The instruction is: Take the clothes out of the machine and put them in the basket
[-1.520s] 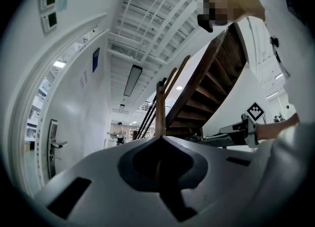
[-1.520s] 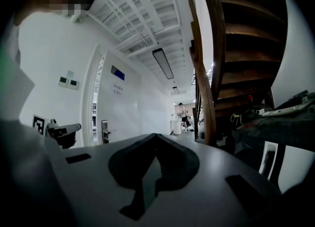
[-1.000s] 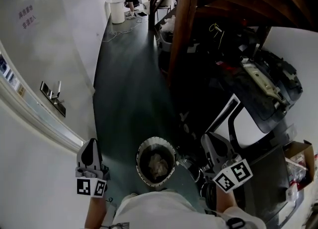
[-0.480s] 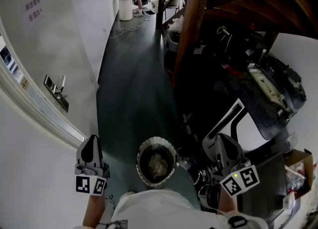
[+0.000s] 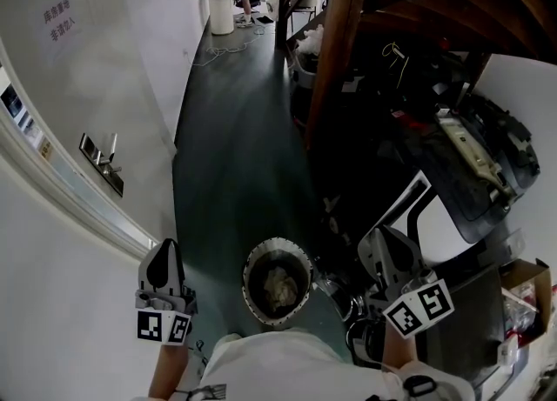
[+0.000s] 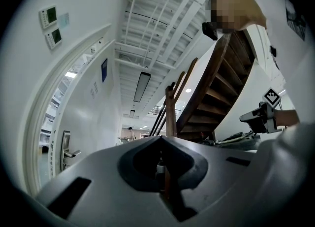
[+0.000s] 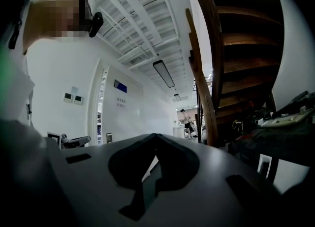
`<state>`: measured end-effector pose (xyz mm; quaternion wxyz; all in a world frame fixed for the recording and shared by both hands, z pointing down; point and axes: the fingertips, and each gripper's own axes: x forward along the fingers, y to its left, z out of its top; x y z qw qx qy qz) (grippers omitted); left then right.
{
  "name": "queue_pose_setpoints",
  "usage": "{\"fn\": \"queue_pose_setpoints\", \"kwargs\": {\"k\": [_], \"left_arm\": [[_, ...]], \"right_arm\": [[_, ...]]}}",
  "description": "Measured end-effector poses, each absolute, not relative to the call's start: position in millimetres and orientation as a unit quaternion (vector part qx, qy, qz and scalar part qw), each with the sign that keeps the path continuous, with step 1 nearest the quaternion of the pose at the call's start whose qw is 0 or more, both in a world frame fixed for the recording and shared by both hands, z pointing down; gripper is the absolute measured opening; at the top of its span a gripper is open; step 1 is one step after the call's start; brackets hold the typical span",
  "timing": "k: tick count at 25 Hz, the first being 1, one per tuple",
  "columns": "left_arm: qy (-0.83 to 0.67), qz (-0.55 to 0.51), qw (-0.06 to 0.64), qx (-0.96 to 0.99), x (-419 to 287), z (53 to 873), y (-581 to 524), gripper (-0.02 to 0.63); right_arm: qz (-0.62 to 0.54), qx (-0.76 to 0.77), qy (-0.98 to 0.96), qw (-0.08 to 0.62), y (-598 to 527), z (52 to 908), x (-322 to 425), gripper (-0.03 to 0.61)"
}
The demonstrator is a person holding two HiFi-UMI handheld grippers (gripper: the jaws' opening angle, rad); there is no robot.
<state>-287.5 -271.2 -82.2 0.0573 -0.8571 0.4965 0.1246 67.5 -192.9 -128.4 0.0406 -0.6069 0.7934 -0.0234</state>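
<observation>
Flanking one basket [image 5: 250,270] holding clothes [image 5: 280,286], left gripper [image 5: 164,250] and right gripper [image 5: 379,243] both have empty, clenched fingers.

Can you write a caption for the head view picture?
Left gripper and right gripper, both shut, flank a basket with clothes inside.

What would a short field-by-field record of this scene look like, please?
basket: round, upright on the dark floor
contents: one light crumpled cloth
left gripper: shut, empty, to the basket's left
right gripper: shut, empty, to the basket's right
surroundings: wooden staircase on the right, white wall on the left
</observation>
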Motion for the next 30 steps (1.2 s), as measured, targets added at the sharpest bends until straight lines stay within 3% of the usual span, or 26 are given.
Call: {"fn": "queue_pose_setpoints", "kwargs": {"k": [30], "left_arm": [[0.504,0.121,0.029,-0.855,-295,-45,-254,0.012]], "right_arm": [[-0.008,-0.599,0.801,0.014,-196,-106,37,0.012]]}}
